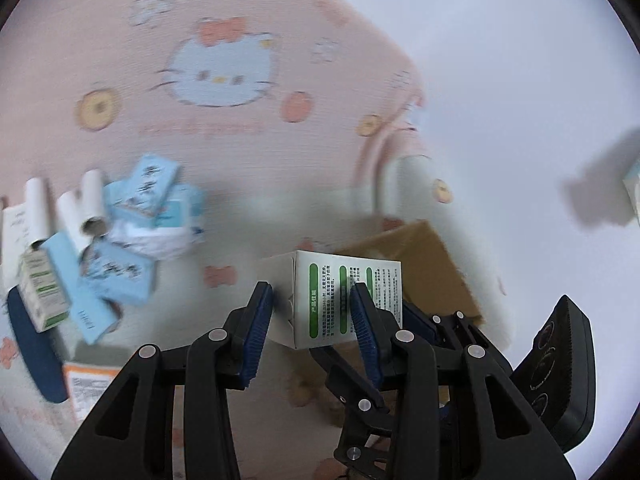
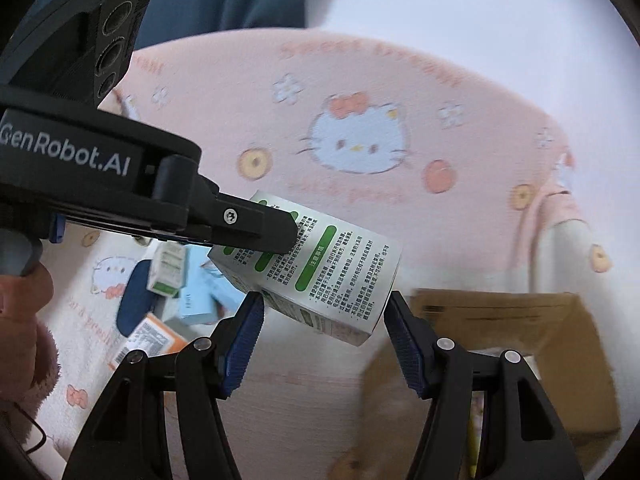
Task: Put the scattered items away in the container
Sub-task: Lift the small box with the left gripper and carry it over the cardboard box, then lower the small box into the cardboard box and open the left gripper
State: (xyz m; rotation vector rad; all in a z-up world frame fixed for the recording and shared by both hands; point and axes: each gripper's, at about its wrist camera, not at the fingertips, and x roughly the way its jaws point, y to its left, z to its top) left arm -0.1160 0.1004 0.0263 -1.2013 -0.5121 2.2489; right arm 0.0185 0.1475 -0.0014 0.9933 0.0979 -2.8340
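The box point(image 1: 344, 300) was white cardboard, a long rectangular shape with sharp edges, and its faces carried green rounded labels and small dense black print. It was in the air, tilted, above the pink blanket point(image 1: 248, 128) and near the carton point(image 1: 420, 256). The left gripper point(image 1: 312, 312) held it: its fingers point(image 1: 256, 320), black with blue ribbed pads, were clamped on two opposite faces of the box. In the right wrist view the same box point(image 2: 320, 276) lay between the fingers of the right gripper point(image 2: 322, 336), but these stood apart and I cannot tell if a pad touched it.

The carton was plain brown cardboard with an open top, and it stood on the blanket to the right of the box. The blanket looked soft and woven, with a white cat face, a red bow, small flowers and round orange shapes printed on it.

At the left was a pile point(image 1: 100, 240): light blue boxes, white paper tubes, crumpled white paper, a green and white box, and a flat orange pack below them
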